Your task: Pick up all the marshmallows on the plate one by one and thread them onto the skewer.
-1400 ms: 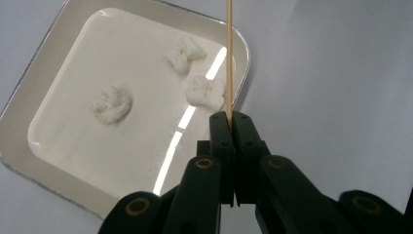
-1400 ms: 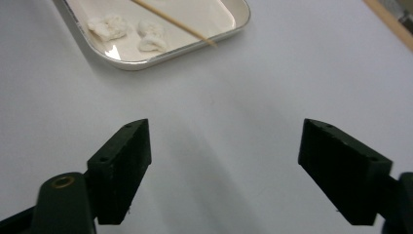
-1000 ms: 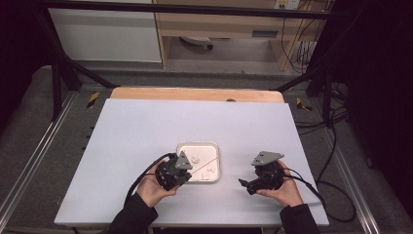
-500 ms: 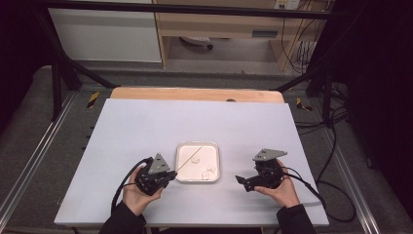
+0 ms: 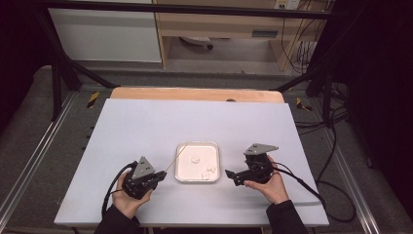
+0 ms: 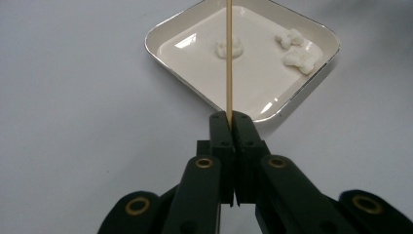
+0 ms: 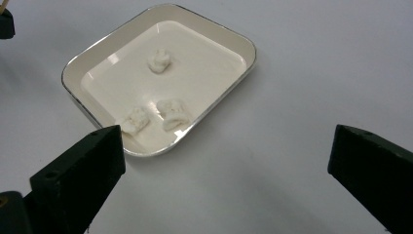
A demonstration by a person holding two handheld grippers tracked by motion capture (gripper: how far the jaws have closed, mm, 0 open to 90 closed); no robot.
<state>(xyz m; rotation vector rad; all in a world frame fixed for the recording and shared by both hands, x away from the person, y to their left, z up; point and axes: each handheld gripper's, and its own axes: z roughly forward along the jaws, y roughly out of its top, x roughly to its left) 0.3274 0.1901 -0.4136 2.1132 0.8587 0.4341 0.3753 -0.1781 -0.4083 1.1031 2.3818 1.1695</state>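
- The left gripper, jaws clamped on a thin wooden skewer, has drawn back off the white tray; its tip points over 3 dough pieces.
- The right gripper waits wide open beside the tray; spearing looks next.

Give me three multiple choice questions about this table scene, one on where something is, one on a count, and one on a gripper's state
1. Where does the tray sit?
A. between the two grippers
B. at the table's far edge
C. left of both grippers

2. How many white pieces lie in the tray?
A. one
B. three
C. five

3. How is the left gripper?
A. wide open
B. shut on the skewer
C. shut on a white piece

Answers: 1 A, the high view shows a gripper at each side; 2 B, the right gripper view shows three; 3 B, its jaws pinch the thin stick.
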